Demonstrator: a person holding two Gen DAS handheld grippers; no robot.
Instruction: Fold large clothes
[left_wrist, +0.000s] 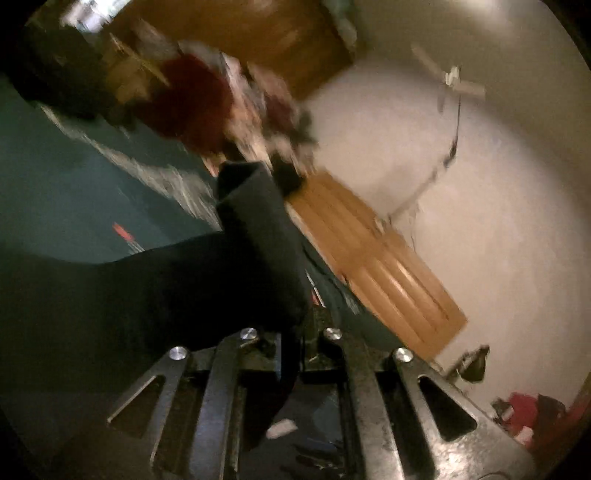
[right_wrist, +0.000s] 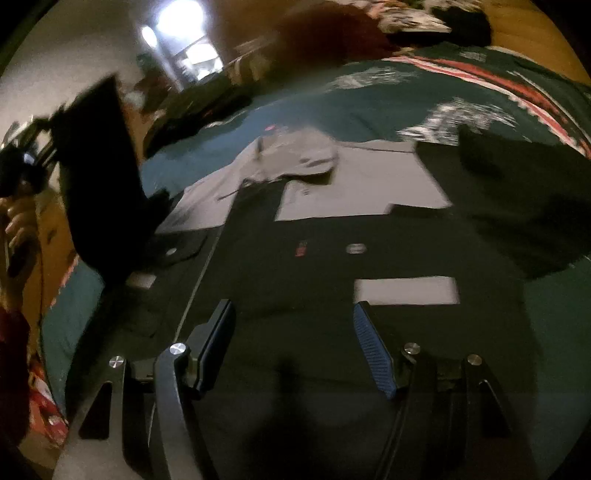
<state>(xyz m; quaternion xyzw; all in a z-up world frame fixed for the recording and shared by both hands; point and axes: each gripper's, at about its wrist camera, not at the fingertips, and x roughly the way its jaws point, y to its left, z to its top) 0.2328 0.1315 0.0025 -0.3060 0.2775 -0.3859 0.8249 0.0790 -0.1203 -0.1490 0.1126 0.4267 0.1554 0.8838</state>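
On the bed, a black jacket (right_wrist: 295, 258) lay spread flat over a teal blanket (right_wrist: 388, 96), grey lining (right_wrist: 369, 184) exposed at the open collar. Motion blur smeared both views; small marks on the jacket front, one red and one white, could not be read. A white patch (right_wrist: 406, 291) sat low on the front, just ahead of the right gripper (right_wrist: 295, 325), whose jaws stood wide apart, holding nothing, hovering over the lower body of the jacket. One sleeve (right_wrist: 99, 177) was lifted off the bed at far left, pinched by the left gripper (right_wrist: 48, 129), itself mostly hidden behind cloth and the frame edge; a bare hand (right_wrist: 18, 229) showed below it.

From the left wrist view, the left gripper (left_wrist: 291, 350) was clamped on the sleeve (left_wrist: 255, 236), black cloth bunched between the fingers and covering their tips. The sleeve blocked most of the lower left of that view. Beyond it lay the blanket (left_wrist: 55, 184), a blurred heap of red and patterned clothes (left_wrist: 221, 99), wooden furniture (left_wrist: 376, 266), a pale wall and a ceiling fan (left_wrist: 450, 77). Red items (left_wrist: 524, 410) at the lower right edge were cut off and could not be identified.
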